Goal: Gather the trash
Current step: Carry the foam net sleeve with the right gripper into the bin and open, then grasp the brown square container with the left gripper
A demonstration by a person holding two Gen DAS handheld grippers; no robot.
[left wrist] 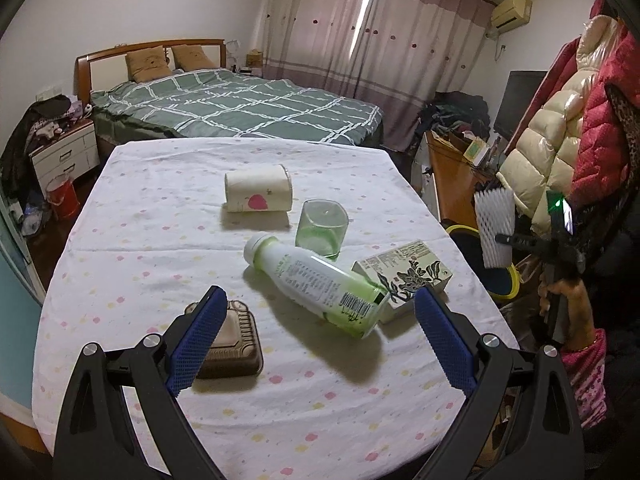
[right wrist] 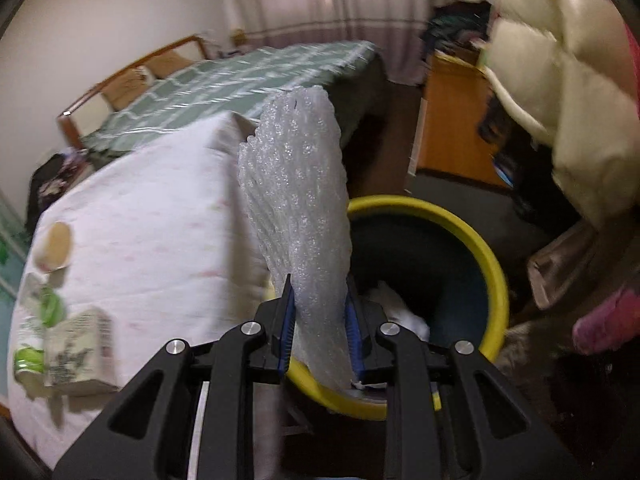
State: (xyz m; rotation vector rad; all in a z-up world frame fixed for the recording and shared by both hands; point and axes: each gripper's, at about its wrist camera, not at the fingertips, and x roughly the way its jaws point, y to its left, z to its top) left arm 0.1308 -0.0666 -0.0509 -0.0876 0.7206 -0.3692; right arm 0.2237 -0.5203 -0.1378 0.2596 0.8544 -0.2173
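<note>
White foam net (right wrist: 296, 208) upright above yellow-rimmed bin (right wrist: 486, 248)

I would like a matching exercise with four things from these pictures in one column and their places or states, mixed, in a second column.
Things:
1. foam net sleeve
2. white and green bottle
3. green cup
4. brown container

Places or states:
A. lying on its side on the table, one end against the printed carton
B. upside down on the cloth
C. clamped in the right gripper above the yellow-rimmed bin
D. partly behind one of the left gripper's fingers

Pairs: 1-C, 2-A, 3-B, 4-D
</note>
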